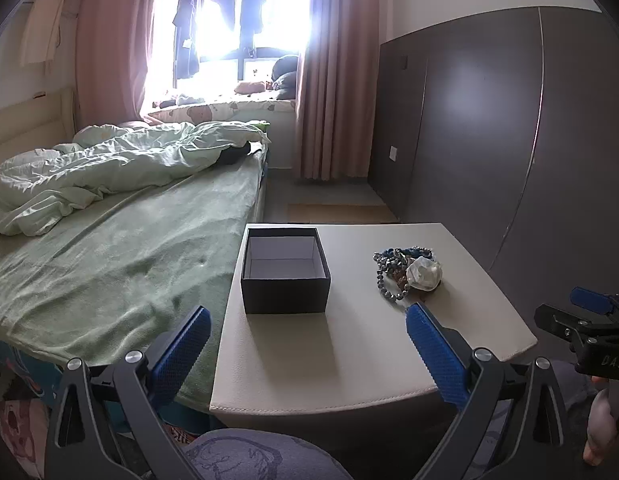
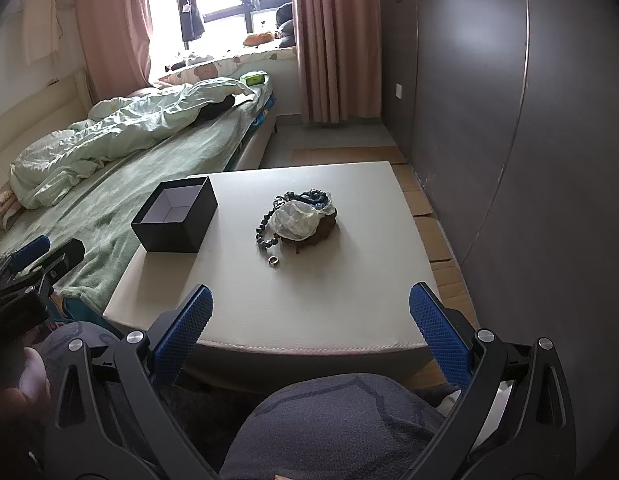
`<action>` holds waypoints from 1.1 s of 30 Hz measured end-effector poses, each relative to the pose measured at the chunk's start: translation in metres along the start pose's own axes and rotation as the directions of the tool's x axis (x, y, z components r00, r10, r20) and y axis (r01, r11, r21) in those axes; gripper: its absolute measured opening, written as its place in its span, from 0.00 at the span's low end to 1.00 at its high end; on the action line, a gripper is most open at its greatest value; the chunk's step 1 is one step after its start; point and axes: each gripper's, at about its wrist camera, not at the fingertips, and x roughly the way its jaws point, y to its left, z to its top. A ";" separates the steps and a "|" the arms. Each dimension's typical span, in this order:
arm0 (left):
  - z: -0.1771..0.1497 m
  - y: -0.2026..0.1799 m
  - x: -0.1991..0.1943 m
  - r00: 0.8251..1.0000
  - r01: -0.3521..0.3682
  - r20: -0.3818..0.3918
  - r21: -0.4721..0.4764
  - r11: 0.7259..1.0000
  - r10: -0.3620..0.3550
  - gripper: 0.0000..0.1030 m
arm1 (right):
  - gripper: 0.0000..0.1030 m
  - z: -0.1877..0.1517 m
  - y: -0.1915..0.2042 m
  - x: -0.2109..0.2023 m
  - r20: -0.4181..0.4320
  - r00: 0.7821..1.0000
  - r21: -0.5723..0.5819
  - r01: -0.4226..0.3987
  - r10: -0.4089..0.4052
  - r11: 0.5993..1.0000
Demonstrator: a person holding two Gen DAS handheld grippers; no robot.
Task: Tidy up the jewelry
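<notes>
Left wrist: my left gripper point(image 1: 307, 334) gapes wide, holding nothing, box point(image 1: 285, 270) ahead on table point(image 1: 349, 360). Right gripper point(image 2: 309, 314) likewise spread and unloaded; jewelry pile point(image 2: 299, 216) sits mid-table, ring point(image 2: 273, 261) just beside.

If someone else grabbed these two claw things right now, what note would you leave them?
Left gripper: open, empty, hovering at the table's near edge, short of the box.
Right gripper: open, empty, hovering over the near edge, facing the jewelry.
Box: lidless, empty, at the table's bed-side edge.
Jewelry pile: beads and a plastic bag heaped mid-table; small rings loose in front of it.
Done: nothing yet.
Left: move all the jewelry into the box.
</notes>
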 end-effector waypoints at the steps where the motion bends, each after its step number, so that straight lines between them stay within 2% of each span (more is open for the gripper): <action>1: 0.000 0.000 0.000 1.000 0.001 0.000 0.000 1.000 -0.001 0.92 | 0.95 0.000 0.001 -0.001 0.002 1.000 -0.001 -0.001 0.001 1.000; 18: 0.003 0.005 -0.017 1.000 0.028 -0.007 -0.048 0.998 -0.029 0.92 | 0.95 -0.003 0.002 -0.011 0.023 1.000 -0.010 0.002 -0.002 1.000; 33: -0.008 -0.005 -0.040 1.000 -0.002 0.002 0.004 1.000 0.002 0.92 | 0.95 -0.014 0.003 -0.033 0.048 0.999 -0.019 0.004 -0.003 1.000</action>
